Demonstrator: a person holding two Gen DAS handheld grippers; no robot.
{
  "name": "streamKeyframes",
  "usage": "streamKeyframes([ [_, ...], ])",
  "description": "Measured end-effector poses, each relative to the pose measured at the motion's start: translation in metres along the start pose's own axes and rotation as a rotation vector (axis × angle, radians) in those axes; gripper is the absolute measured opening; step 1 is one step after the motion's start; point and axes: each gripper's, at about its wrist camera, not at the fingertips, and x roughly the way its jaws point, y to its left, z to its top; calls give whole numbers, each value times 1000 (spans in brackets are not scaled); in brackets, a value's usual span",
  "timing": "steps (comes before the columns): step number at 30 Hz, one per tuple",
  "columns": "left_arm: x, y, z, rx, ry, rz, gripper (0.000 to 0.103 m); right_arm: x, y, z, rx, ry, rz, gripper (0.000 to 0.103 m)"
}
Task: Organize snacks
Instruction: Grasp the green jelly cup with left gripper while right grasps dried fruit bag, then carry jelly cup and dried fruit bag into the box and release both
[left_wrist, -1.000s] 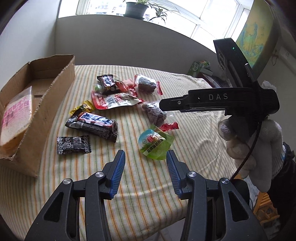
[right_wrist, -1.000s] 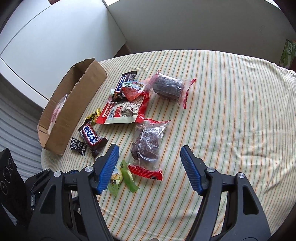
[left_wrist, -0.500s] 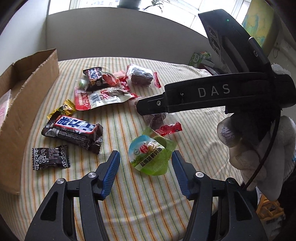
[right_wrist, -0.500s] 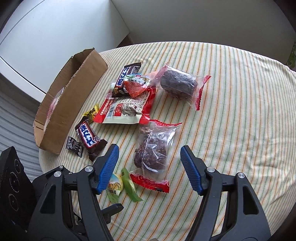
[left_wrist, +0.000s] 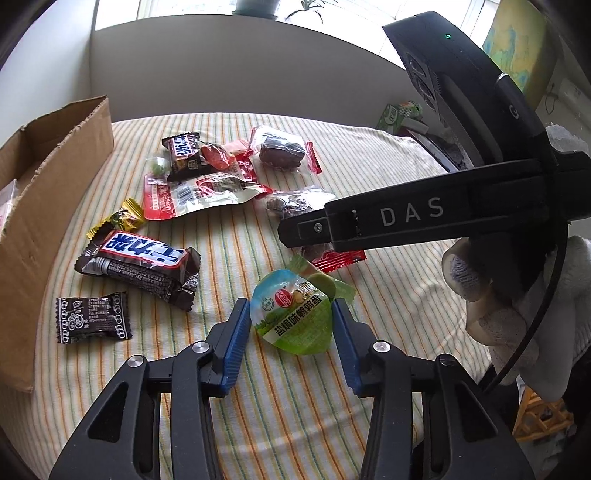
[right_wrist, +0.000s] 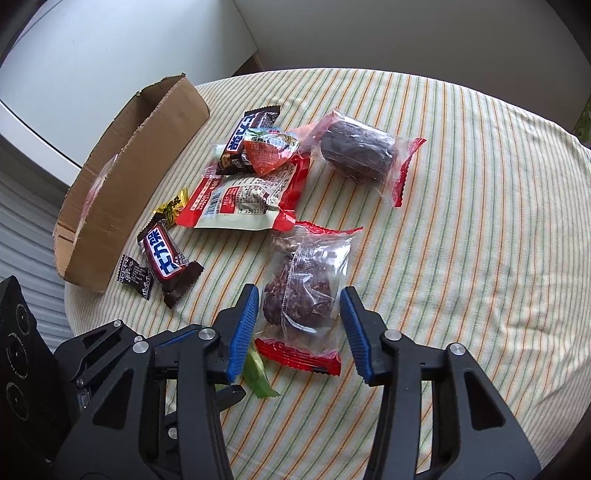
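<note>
Both grippers have come down closer to the snacks since a moment ago, and their jaws have narrowed. On the striped tablecloth (right_wrist: 461, 206) the left gripper (left_wrist: 291, 325) now brackets the green egg pack (left_wrist: 291, 317); its jaws are closing, the blue pads right at the pack's edges, though I cannot tell whether they press it yet. The pack's lid carries Chinese characters in white on green and a small red round logo. The right gripper (right_wrist: 297, 321) is closing around the clear cake wrapper (right_wrist: 306, 291), a dark brown cake inside with red crimped ends; narrow gaps show on both sides of the wrapper, so nothing is gripped.

"DAS" reads in pale letters on the black arm (left_wrist: 413, 214) of the right gripper as it crosses the left camera's view, covering most of that cake. A gloved hand (left_wrist: 491, 306) holds it at the right edge.

Two chocolate bars (left_wrist: 144, 254) show blue-and-white Chinese lettering on brown wrappers. A red-and-white pouch (right_wrist: 243, 199) carries a barcode and fine print too small to read. The small black sweet (left_wrist: 92, 321) has white print I cannot make out. The cardboard box (right_wrist: 140, 162) stands at the left of the table, cut off by the frame, with a pink packet barely visible inside.
</note>
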Motion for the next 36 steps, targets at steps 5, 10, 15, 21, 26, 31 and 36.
streamKeyframes([
  [5,-5,1,-3,-9,-12,3,40,-1,2,-3,-6,-4,-2,41],
  [10,-12,3,-6,-12,-24,5,39,-6,-1,-5,11,-17,21,40],
  [15,-19,7,-7,-30,-40,9,39,-14,-5,-9,19,-34,24,40],
  [21,-25,9,-8,-37,-53,15,39,-23,-14,-10,56,-59,32,40],
  [26,-33,8,-7,-31,-70,23,39,-28,-18,-14,61,-70,34,39],
  [31,-34,11,-7,-39,-73,25,38,-23,-14,-25,29,-57,13,38],
  [36,-48,16,-5,-40,-104,38,38,-41,-9,-28,24,-104,18,38],
])
